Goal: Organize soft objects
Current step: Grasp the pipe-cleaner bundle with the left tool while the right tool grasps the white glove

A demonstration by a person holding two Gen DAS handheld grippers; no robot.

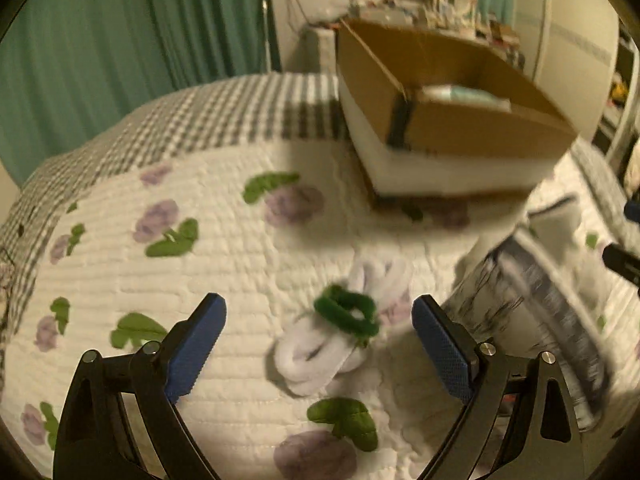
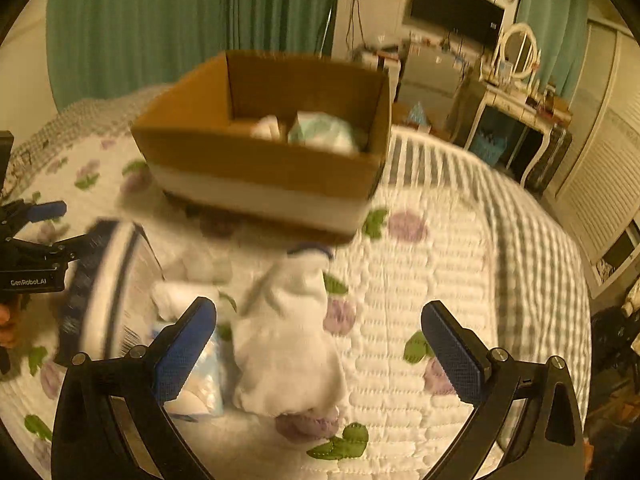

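My left gripper (image 1: 319, 350) is open and empty, just above a white fuzzy bundle (image 1: 320, 354) bound by a green fuzzy ring (image 1: 347, 311) on the quilt. My right gripper (image 2: 319, 354) is open and empty, with a white sock (image 2: 288, 344) lying between its fingers on the bed. A striped dark and white packet (image 2: 102, 288) lies to the left, also in the left wrist view (image 1: 548, 312). A blue and white soft packet (image 2: 202, 380) sits by the right gripper's left finger. The cardboard box (image 2: 264, 164) behind holds white and pale green soft items (image 2: 324, 132); it also shows in the left wrist view (image 1: 448, 120).
The bed has a white quilt (image 1: 224, 264) with purple flowers and a checked border. Green curtains (image 2: 180, 20) hang behind. A dresser with a mirror (image 2: 516, 92) and a dark screen stand at the right. The left gripper (image 2: 32, 236) shows at the right view's left edge.
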